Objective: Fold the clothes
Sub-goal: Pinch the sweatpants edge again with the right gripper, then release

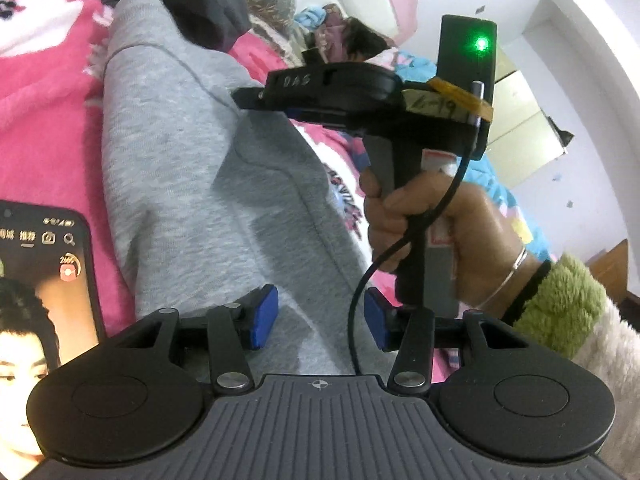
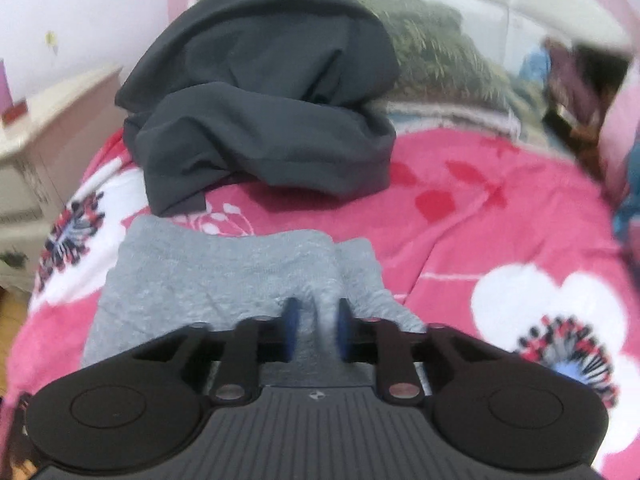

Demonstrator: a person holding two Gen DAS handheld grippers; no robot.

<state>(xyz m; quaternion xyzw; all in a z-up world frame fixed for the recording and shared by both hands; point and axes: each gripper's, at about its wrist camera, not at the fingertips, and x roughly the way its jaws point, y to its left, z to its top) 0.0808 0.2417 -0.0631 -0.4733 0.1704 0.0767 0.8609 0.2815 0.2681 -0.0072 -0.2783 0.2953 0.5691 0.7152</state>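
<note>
A light grey sweat garment (image 1: 192, 168) lies stretched out on the pink floral blanket (image 1: 44, 128). My left gripper (image 1: 320, 320) hovers open over its near end, blue pads apart and nothing pinched. A hand holds my right gripper (image 1: 245, 99) further along the garment. In the right wrist view the right gripper (image 2: 317, 328) is shut on a raised fold of the grey garment (image 2: 208, 280) near its right edge. A crumpled dark grey garment (image 2: 260, 100) lies beyond it on the blanket (image 2: 480, 208).
A phone (image 1: 40, 280) with its screen lit lies on the blanket at my left. A patterned pillow (image 2: 440, 52) leans at the bed's head. A pale nightstand (image 2: 36, 140) stands left of the bed. A fluffy green sleeve cuff (image 1: 560, 300) is at the right.
</note>
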